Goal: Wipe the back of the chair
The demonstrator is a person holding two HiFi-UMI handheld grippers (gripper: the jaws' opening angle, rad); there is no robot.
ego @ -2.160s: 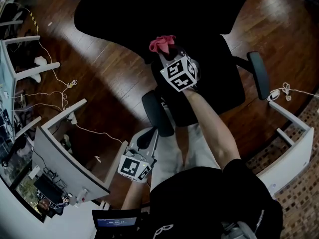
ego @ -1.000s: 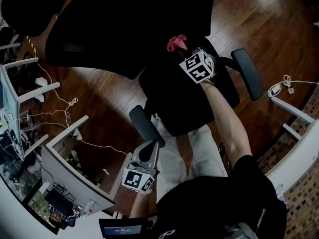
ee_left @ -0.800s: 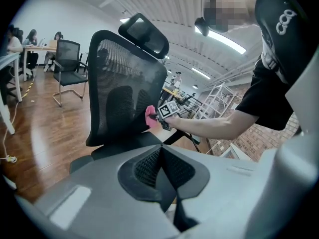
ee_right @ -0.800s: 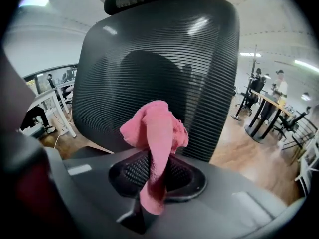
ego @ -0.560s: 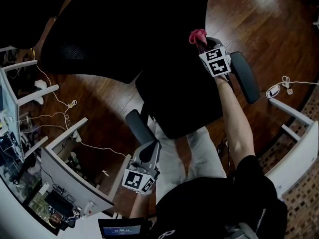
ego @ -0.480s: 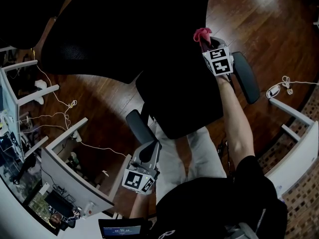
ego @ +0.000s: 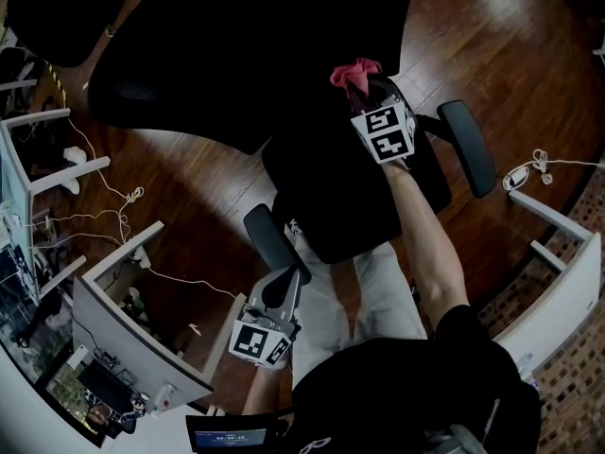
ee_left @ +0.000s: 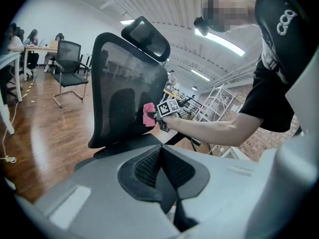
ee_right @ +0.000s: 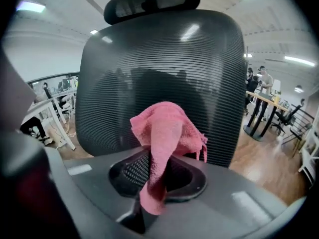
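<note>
Your right gripper [ego: 362, 89] is clamped on a pink cloth [ee_right: 165, 133] – the right gripper view shows the fabric pinched between both jaws, bunched above them and trailing down below the grip. The cloth is held up to the black mesh backrest [ee_right: 159, 59] of the office chair, on the face that looks toward the seat [ego: 350, 192], in the lower middle of the panel. From the left gripper view the cloth sits right at the mesh surface; actual contact cannot be confirmed. The headrest [ee_right: 152, 1] stands above the backrest, well clear of the cloth.

Your right arm is stretched forward over the seat, between the two armrests. The right armrest [ego: 470, 147] lies just beside your forearm.

Your left gripper [ego: 281, 282] is held low and back, near your body, just beside the left armrest [ego: 274, 242]. Its jaws are together with nothing between them – the left gripper view shows the two pads meeting along one line. It touches neither the cloth nor the backrest.

The chair stands on a dark wooden floor [ego: 510, 26]. White desks [ego: 123, 301] and loose cables [ego: 113, 197] lie to your left
</note>
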